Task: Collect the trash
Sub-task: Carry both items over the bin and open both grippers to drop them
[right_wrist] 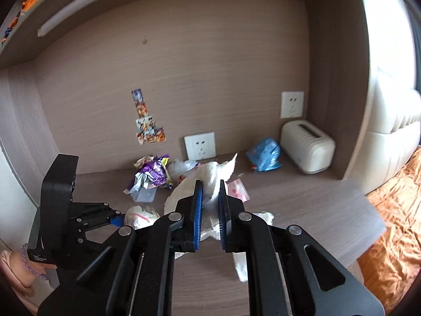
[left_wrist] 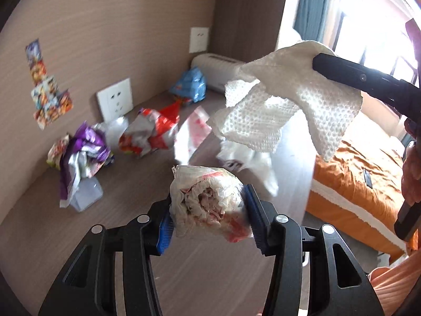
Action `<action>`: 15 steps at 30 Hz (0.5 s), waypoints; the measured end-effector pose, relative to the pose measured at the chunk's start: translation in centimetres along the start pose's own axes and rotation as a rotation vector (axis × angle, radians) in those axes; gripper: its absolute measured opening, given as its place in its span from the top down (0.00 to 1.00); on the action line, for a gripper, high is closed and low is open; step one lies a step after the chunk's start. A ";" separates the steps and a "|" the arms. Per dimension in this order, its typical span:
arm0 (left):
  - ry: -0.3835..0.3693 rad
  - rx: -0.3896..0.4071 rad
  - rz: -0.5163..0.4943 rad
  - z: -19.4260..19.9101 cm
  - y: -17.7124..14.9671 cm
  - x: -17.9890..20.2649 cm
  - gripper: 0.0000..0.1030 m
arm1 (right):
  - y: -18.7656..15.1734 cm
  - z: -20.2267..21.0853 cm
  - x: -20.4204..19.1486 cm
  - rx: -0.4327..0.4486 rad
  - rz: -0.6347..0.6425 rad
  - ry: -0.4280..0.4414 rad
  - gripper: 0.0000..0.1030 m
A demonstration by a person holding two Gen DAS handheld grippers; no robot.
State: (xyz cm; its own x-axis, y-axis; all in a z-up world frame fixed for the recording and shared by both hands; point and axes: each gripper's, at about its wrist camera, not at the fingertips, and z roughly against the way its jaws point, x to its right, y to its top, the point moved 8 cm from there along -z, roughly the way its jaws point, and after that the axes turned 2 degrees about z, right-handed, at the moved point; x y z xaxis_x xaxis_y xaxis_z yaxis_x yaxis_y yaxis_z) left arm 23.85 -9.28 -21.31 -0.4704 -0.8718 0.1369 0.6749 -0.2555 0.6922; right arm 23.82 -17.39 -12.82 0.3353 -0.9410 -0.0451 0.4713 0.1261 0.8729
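Both grippers loaded: soft, light trash held above the surface.

Left gripper (left_wrist: 210, 210) fingers clamp a crumpled plastic wad (left_wrist: 208, 202); right gripper (right_wrist: 210, 210) fingers pinch a limp paper towel (left_wrist: 284, 105). Both compress easily; grip bunched centres, since loose edges probably tear or slip.

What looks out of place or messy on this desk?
Crumpled wrappers litter the desk: a purple one, a red-and-white one and a blue one by the white appliance. Nothing looks spilled or broken.

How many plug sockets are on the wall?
2. One wall socket sits low on the back wall behind the purple wrapper; the other socket is higher, above the white appliance.
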 end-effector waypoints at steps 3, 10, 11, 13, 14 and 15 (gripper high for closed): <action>-0.031 0.017 -0.041 0.4 0.7 2.9 0.53 | -0.3 3.2 1.9 0.022 -0.019 -0.052 0.88; -0.135 0.011 -0.148 -0.3 0.8 11.0 0.53 | -3.7 9.4 6.6 0.025 -0.090 -0.180 0.88; -0.154 0.007 -0.170 -0.6 0.6 12.5 0.53 | -4.3 10.1 7.2 0.022 -0.101 -0.197 0.88; -0.197 -0.004 -0.204 -1.0 0.2 15.5 0.53 | -5.8 11.8 8.6 0.014 -0.133 -0.233 0.88; -0.211 -0.009 -0.219 -1.3 0.0 16.5 0.53 | -6.4 12.4 9.1 0.010 -0.147 -0.248 0.88; -0.225 -0.013 -0.234 -1.6 -0.3 17.7 0.53 | -7.1 13.2 9.7 0.006 -0.161 -0.265 0.88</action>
State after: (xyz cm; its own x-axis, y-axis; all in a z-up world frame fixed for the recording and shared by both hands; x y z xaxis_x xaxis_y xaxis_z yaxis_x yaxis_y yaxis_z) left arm 16.26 -25.31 -20.22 -0.7270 -0.6744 0.1294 0.5399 -0.4449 0.7145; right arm 12.98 -31.51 -13.07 0.0319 -0.9980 -0.0551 0.4962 -0.0320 0.8676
